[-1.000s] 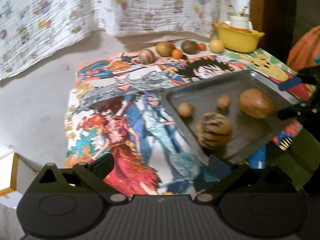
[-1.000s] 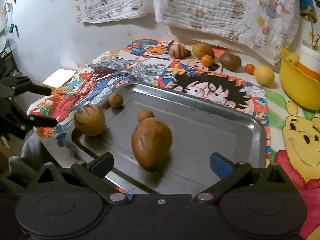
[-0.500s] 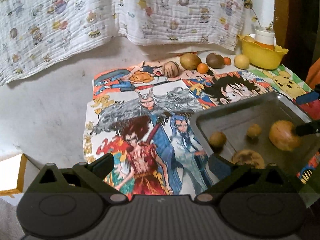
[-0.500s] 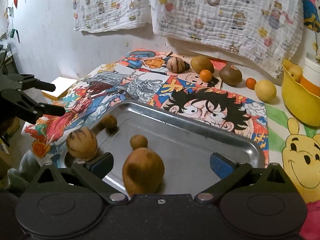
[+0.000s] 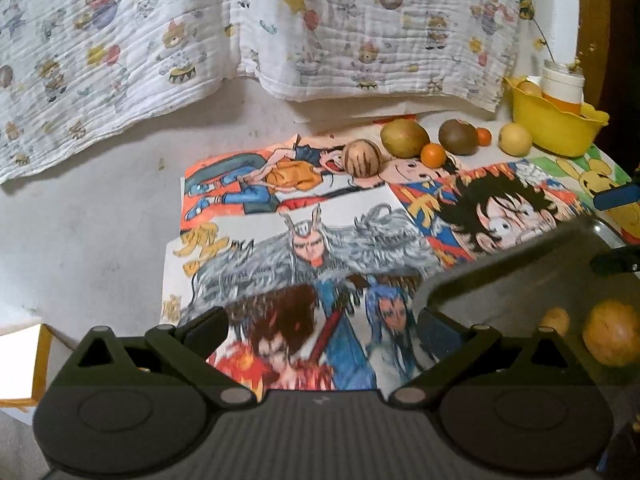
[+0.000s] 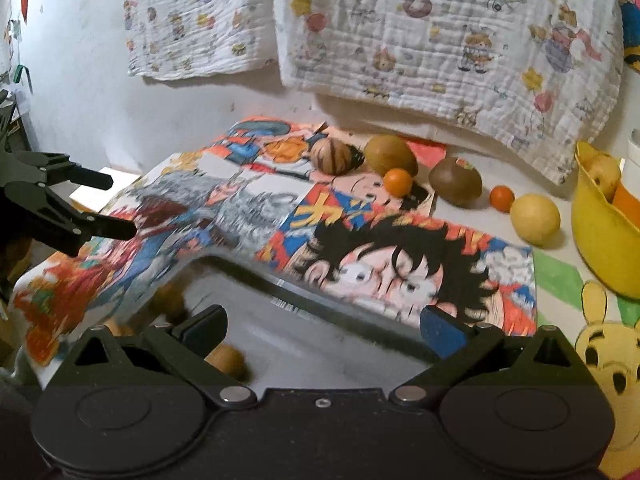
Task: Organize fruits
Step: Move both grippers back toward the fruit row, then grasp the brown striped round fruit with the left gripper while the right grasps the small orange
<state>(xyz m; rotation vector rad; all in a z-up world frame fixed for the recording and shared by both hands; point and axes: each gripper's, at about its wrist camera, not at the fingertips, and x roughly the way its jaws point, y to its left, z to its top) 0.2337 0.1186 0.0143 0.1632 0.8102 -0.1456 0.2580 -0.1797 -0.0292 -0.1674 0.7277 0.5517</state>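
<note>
**Two empty grippers over a fruit table**

Left gripper (image 5: pixel 322 326) spread wide, nothing between its fingers, held above the near left part of a cartoon cloth (image 5: pixel 304 248). Right gripper (image 6: pixel 324 326) likewise wide open and empty, poised over the near edge of a metal tray (image 6: pixel 320 344).

Tray at the near right corner of the table, blurred in both views. Inside it, in the left wrist view, a large brown fruit (image 5: pixel 612 336) and a small brown fruit (image 5: pixel 555 320) just beside it. In the right wrist view, small brown fruits (image 6: pixel 226 358) in the tray's left end, partly hidden behind the left finger.

Along the far edge of the table, a row of loose fruit: striped fruit (image 6: pixel 332 156) at the left, then a green-brown fruit (image 6: pixel 390 156), a small orange (image 6: pixel 398 182) touching it in front, a kiwi (image 6: pixel 456 180), a second small orange (image 6: pixel 502 198) and a yellow fruit (image 6: pixel 534 220). Yellow bowl (image 6: pixel 596 232) at the far right corner, with a pale fruit inside. White printed cloths (image 6: pixel 440 28) hung on the wall behind.
</note>
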